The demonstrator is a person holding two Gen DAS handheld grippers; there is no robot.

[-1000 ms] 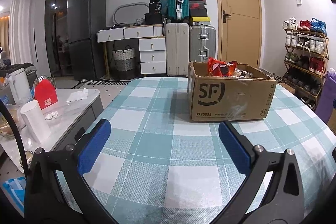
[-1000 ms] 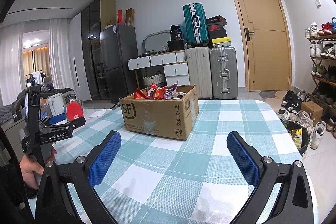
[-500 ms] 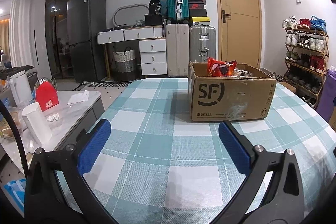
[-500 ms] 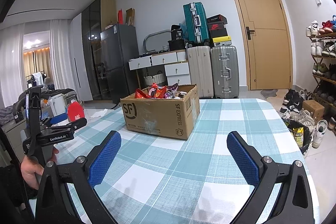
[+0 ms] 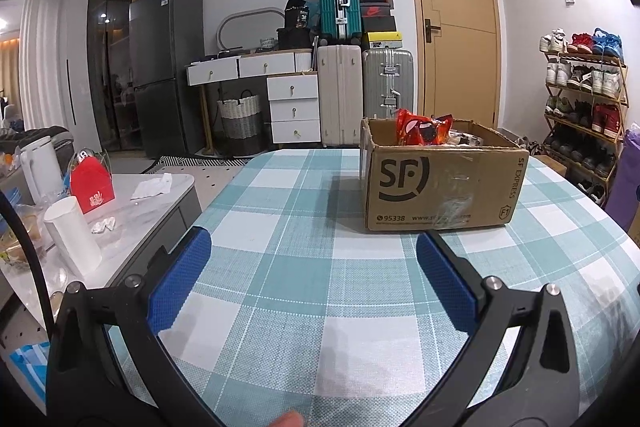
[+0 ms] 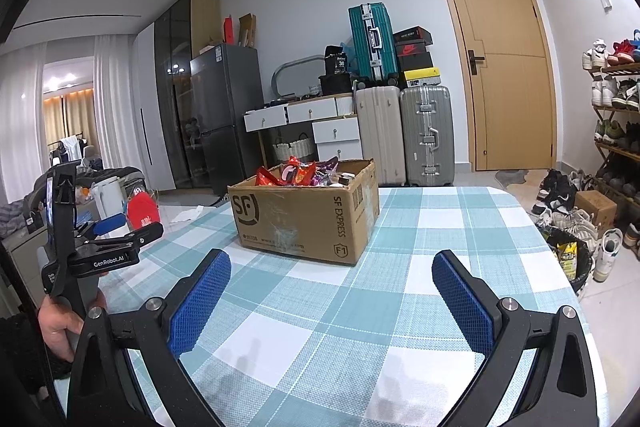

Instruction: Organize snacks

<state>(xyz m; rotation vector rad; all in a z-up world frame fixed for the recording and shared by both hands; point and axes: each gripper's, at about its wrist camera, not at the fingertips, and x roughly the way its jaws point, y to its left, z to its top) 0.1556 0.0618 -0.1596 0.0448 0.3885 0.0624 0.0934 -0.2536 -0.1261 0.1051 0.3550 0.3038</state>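
A brown SF Express cardboard box (image 5: 440, 183) (image 6: 304, 215) stands open on the teal checked tablecloth (image 5: 304, 267) (image 6: 400, 291). Red and purple snack packets (image 5: 422, 127) (image 6: 298, 171) stick up from inside it. My left gripper (image 5: 314, 259) is open over the cloth, well short of the box, with nothing between its blue pads. My right gripper (image 6: 330, 281) is also open and empty, a little in front of the box's near corner. The right wrist view also shows the left gripper (image 6: 116, 231) held in a hand at the left edge.
A low side table (image 5: 132, 211) at the left holds a white cup (image 5: 74, 235), a red carton (image 5: 92, 187) and a kettle (image 5: 38, 163). Suitcases (image 5: 360, 91), drawers, a fridge and a door stand behind. A shoe rack (image 5: 584, 99) and a bin (image 6: 568, 259) are at the right.
Both grippers have drifted slightly and the box looks a touch nearer in the right wrist view. Both stay open and empty.
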